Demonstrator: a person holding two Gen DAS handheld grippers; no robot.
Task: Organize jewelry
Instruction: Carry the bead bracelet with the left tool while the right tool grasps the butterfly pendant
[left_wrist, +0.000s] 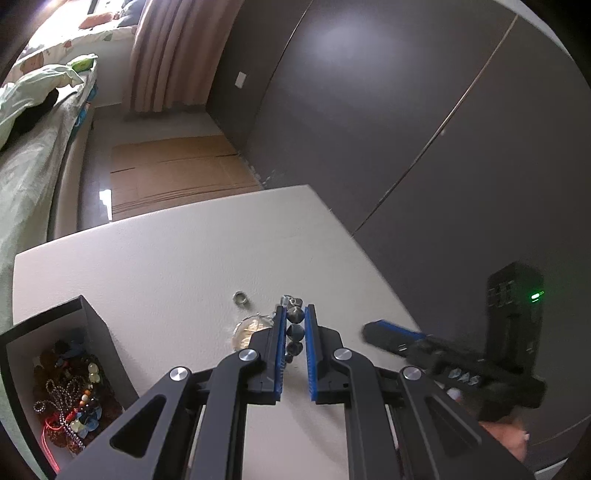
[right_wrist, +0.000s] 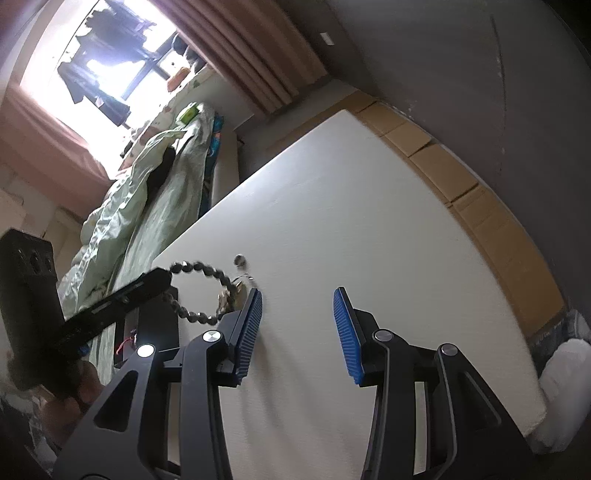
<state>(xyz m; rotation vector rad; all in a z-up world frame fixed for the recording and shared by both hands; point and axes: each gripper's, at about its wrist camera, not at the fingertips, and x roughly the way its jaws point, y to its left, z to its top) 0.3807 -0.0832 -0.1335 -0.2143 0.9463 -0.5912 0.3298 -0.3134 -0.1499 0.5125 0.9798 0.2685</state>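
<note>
My left gripper (left_wrist: 294, 314) is shut on a dark faceted bead bracelet (left_wrist: 295, 332) and holds it above the white table (left_wrist: 166, 266). In the right wrist view the bracelet (right_wrist: 207, 284) hangs as a loop from the left gripper (right_wrist: 164, 275). A small silver ring (left_wrist: 241, 298) and a clear bangle (left_wrist: 251, 330) lie on the table just left of the left gripper's fingers; the ring also shows in the right wrist view (right_wrist: 240, 260). A black box (left_wrist: 55, 369) with several bead strings stands at the table's left. My right gripper (right_wrist: 297, 299) is open and empty over the table.
A bed with green bedding (left_wrist: 26, 122) lies left of the table. Flat cardboard (left_wrist: 177, 173) covers the floor beyond the table's far edge. A dark wardrobe wall (left_wrist: 406, 110) runs along the right. Pink curtains (left_wrist: 170, 55) hang at the back.
</note>
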